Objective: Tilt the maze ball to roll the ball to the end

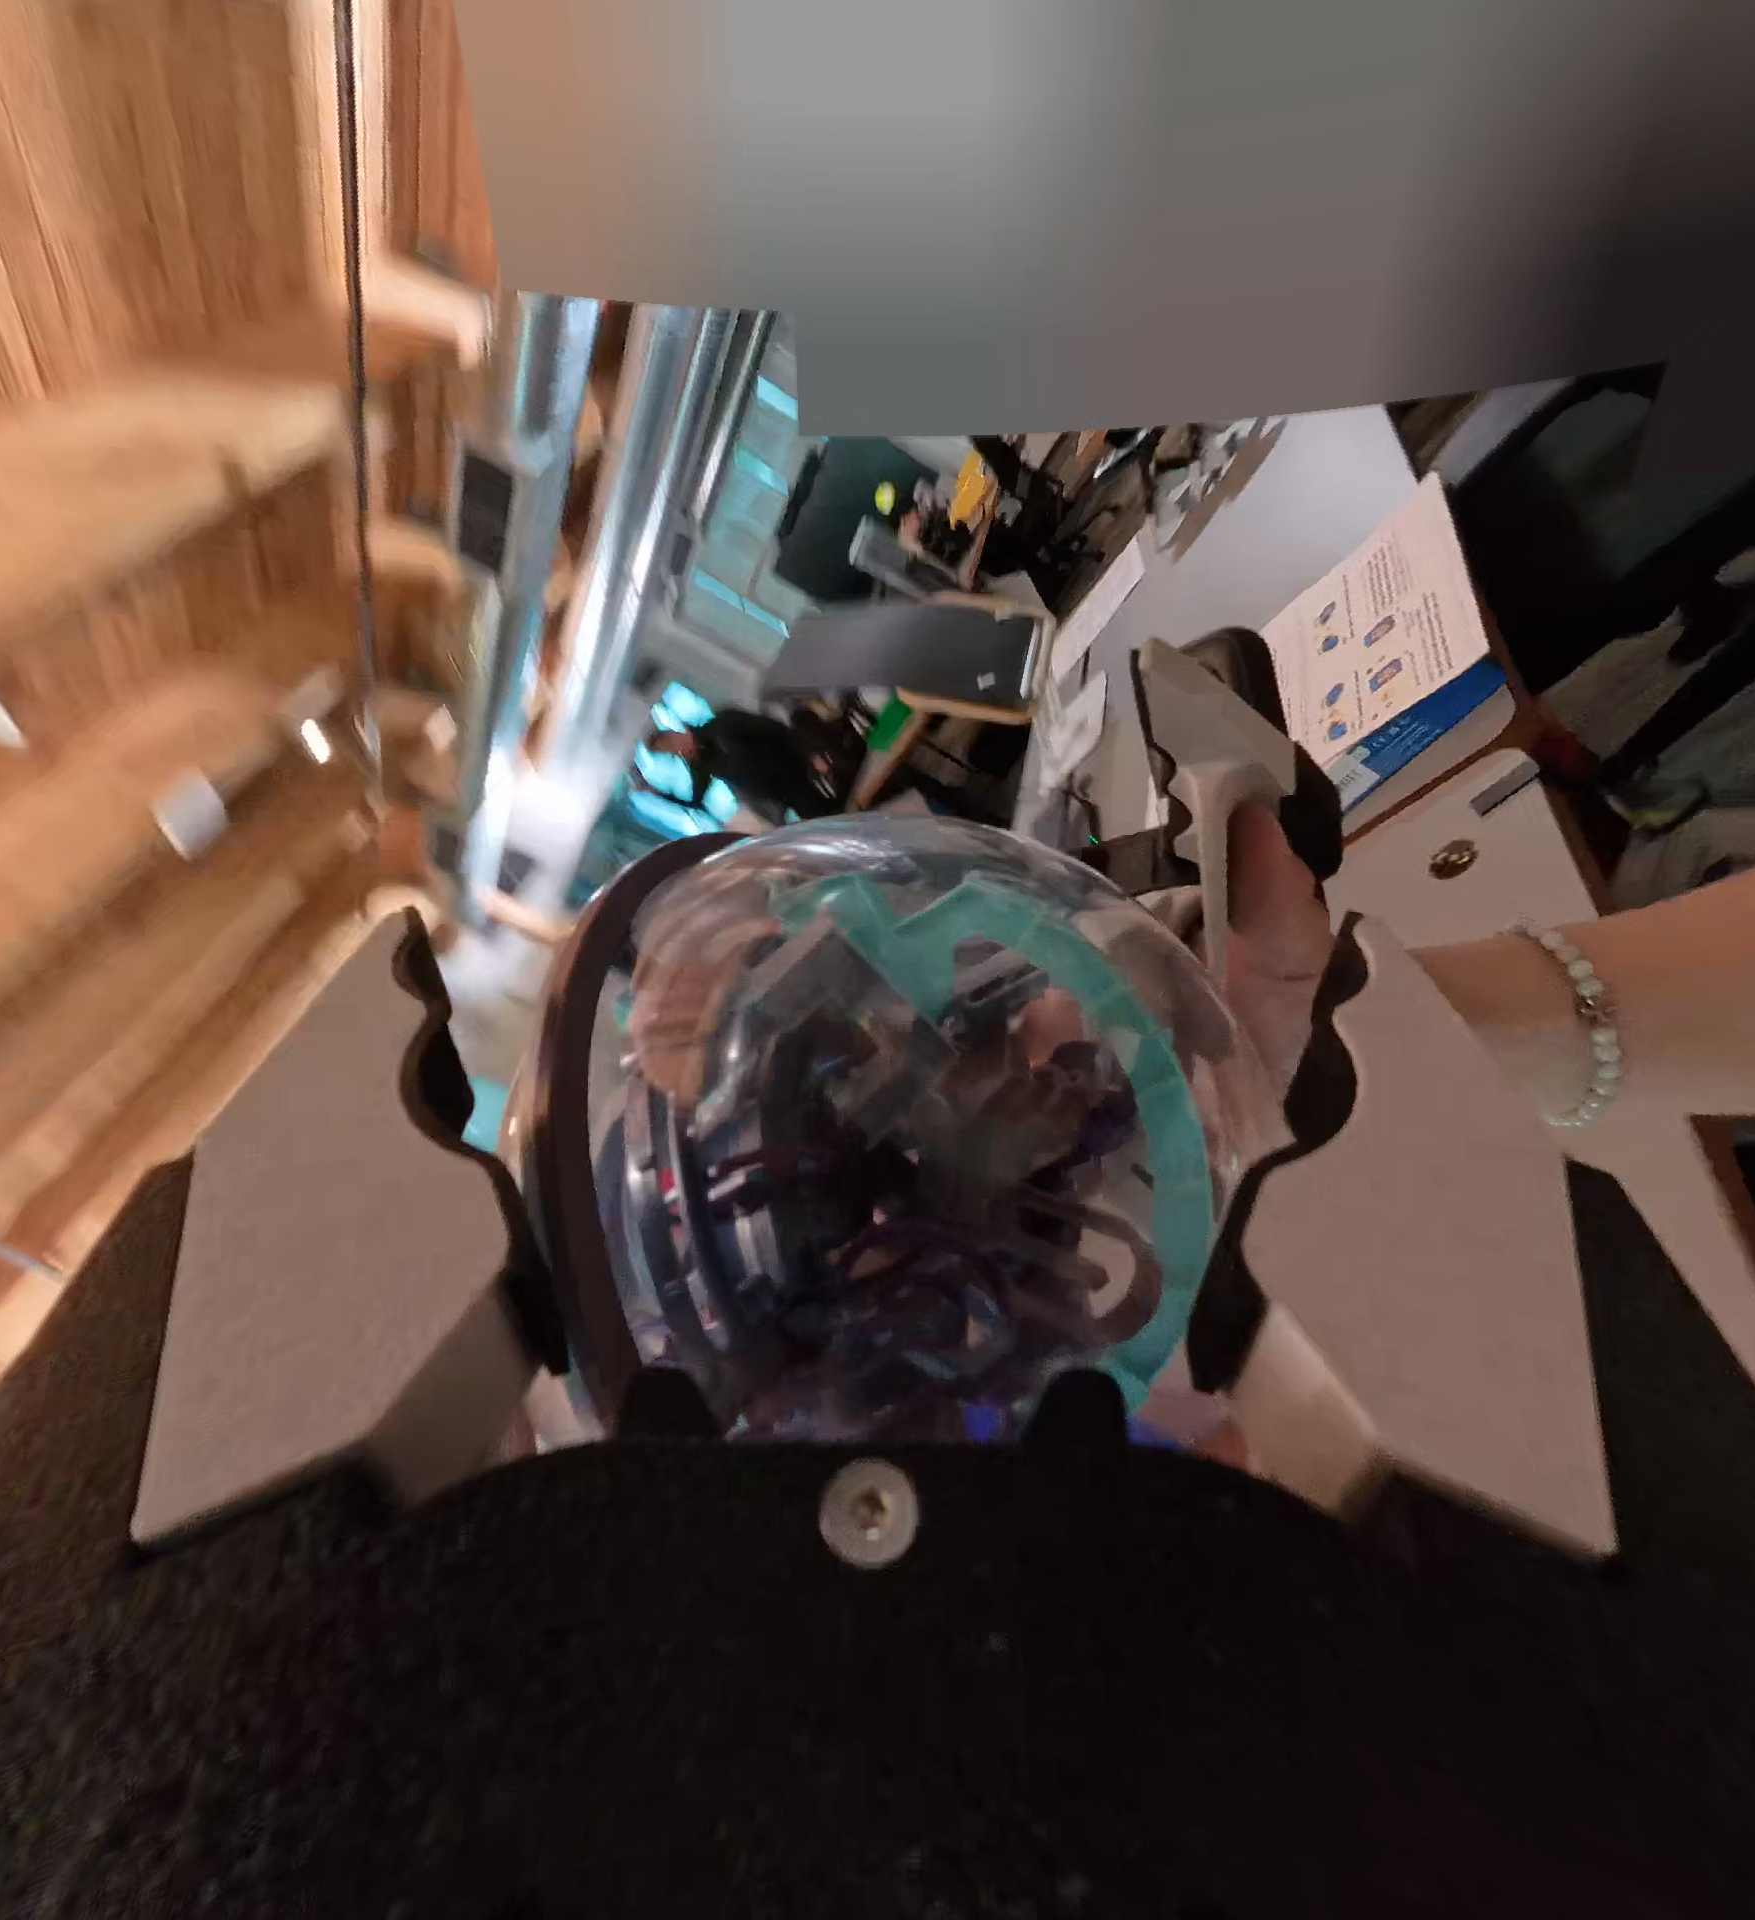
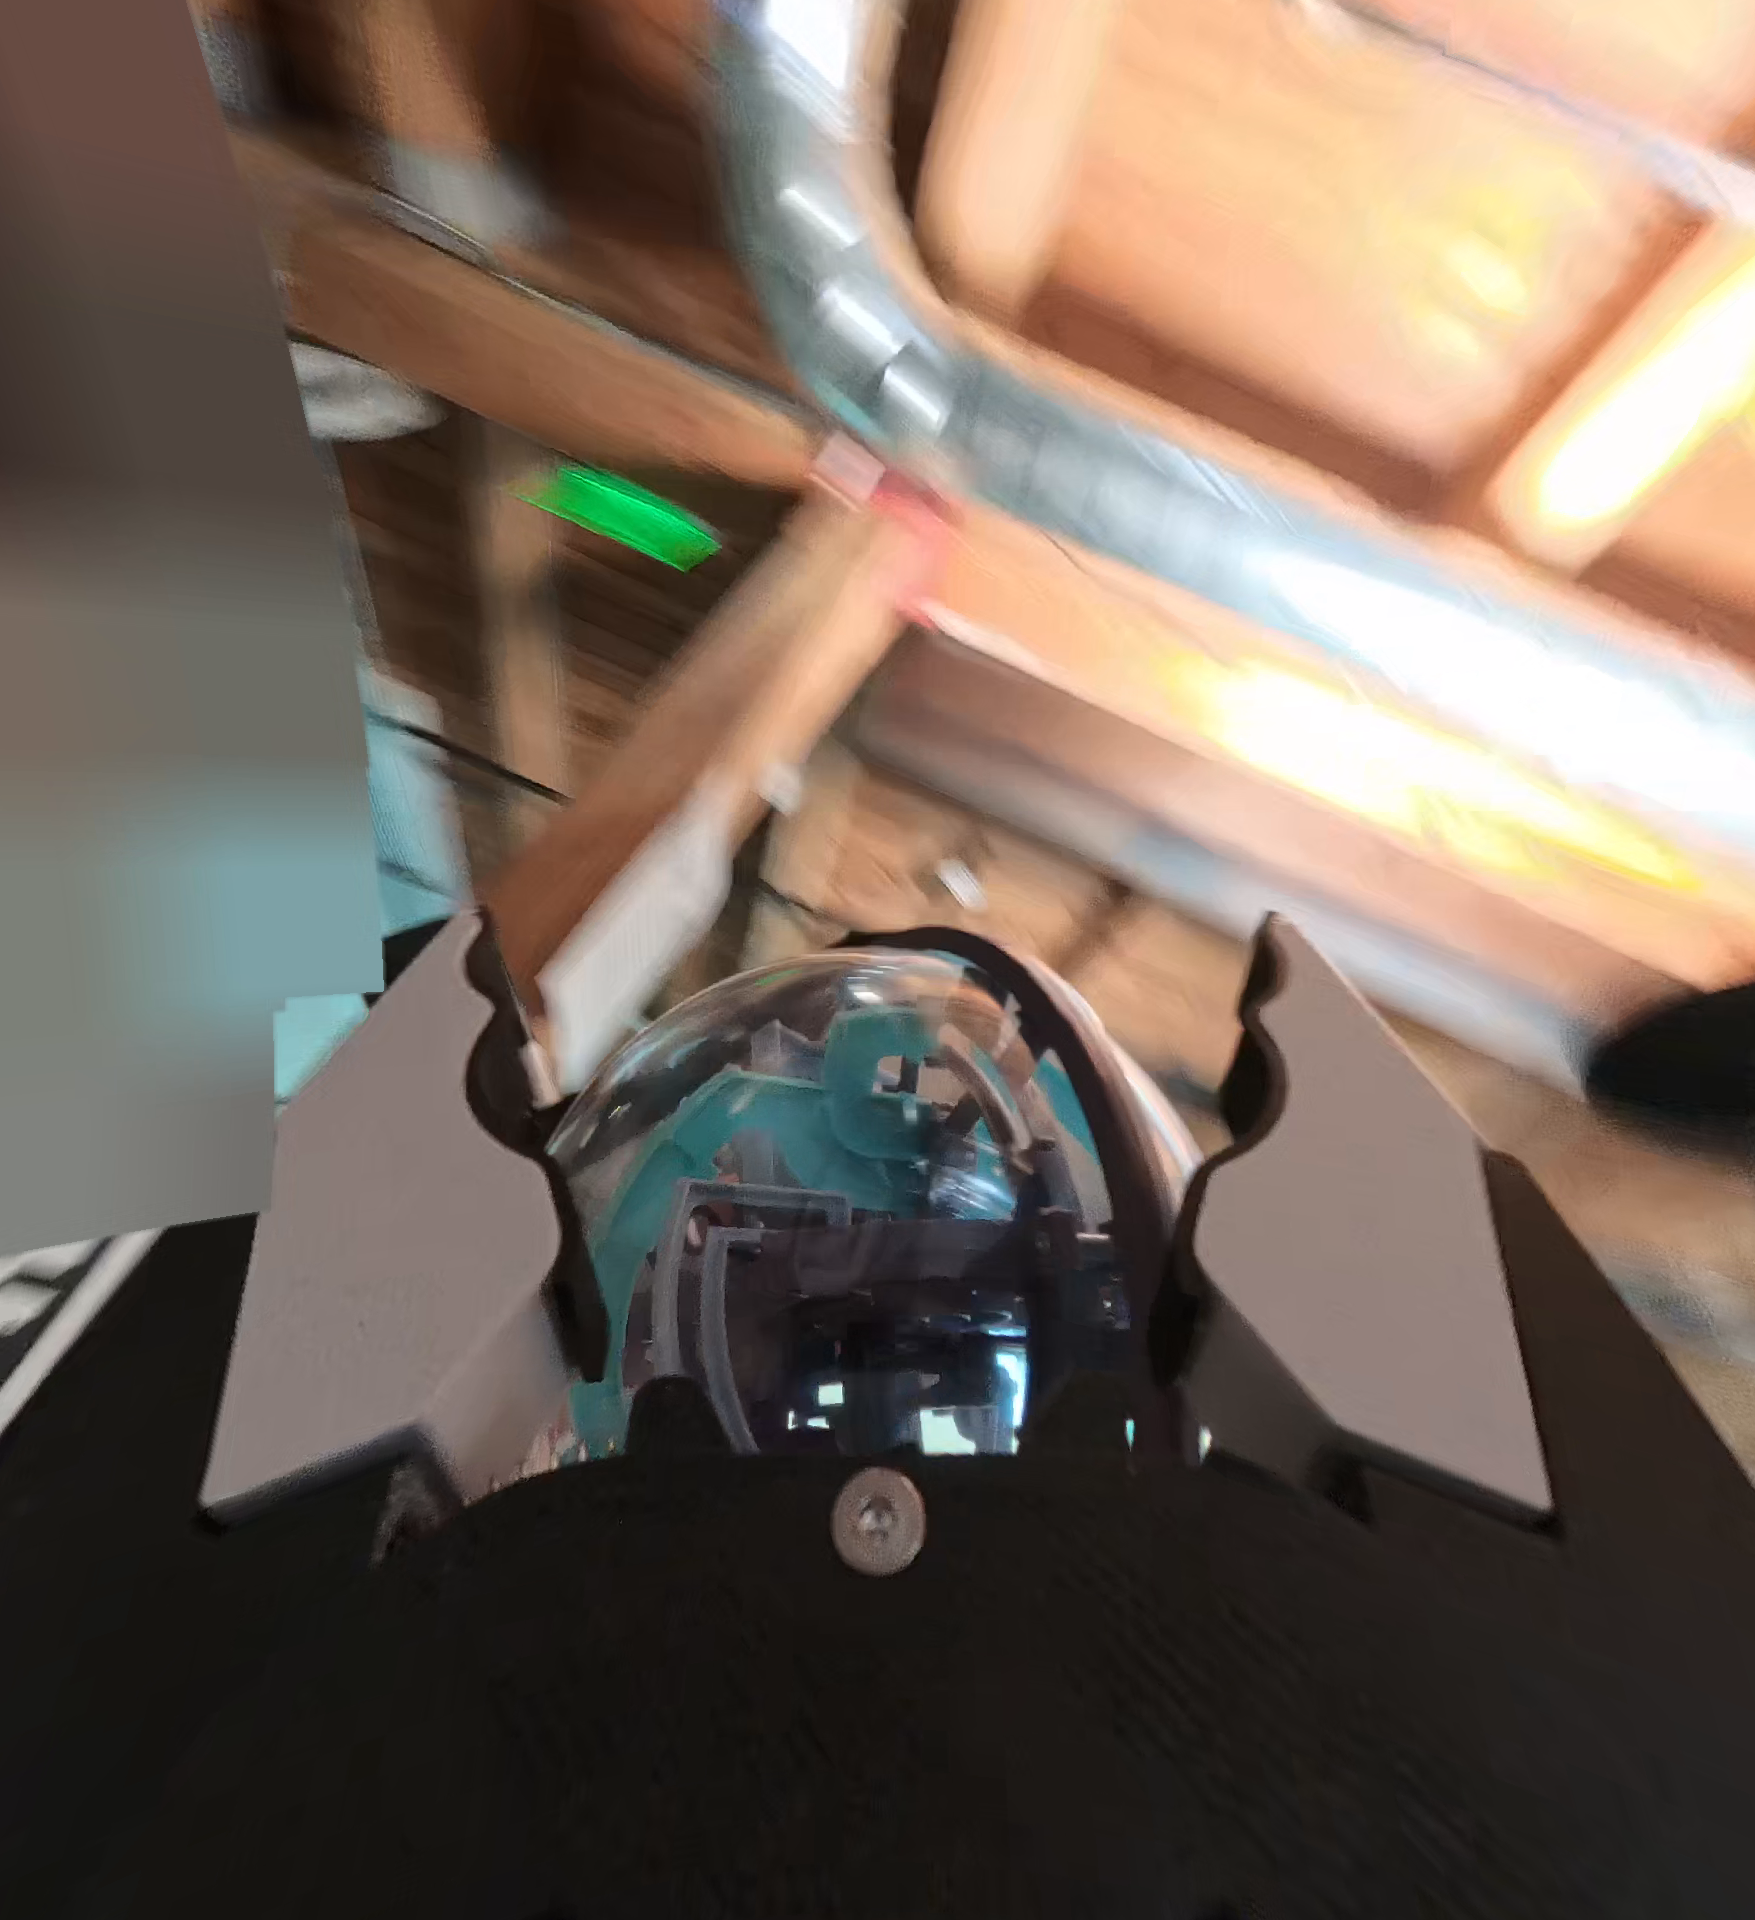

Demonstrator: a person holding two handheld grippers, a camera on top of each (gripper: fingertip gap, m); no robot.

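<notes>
The maze ball (image 1: 883,1122) is a clear sphere with a teal track and dark grey and purple tracks inside. My left gripper (image 1: 883,925) is shut on it, with a wavy black pad against each side. My right gripper (image 2: 873,925) is shut on the same maze ball (image 2: 852,1195) from another side. In the left wrist view, a grey finger (image 1: 1205,727) of the right gripper rises behind the sphere, held by a hand (image 1: 1278,935) with a bead bracelet (image 1: 1590,1039). The ball is held up in the air, tilted. I cannot pick out the small ball inside.
Both views point up and are blurred by motion. A wooden beam ceiling (image 1: 125,416) and a silver duct (image 2: 1112,468) fill the background, with a green light (image 2: 624,509). A white desk with a printed sheet (image 1: 1372,623) and a distant person (image 1: 748,748) show behind the ball.
</notes>
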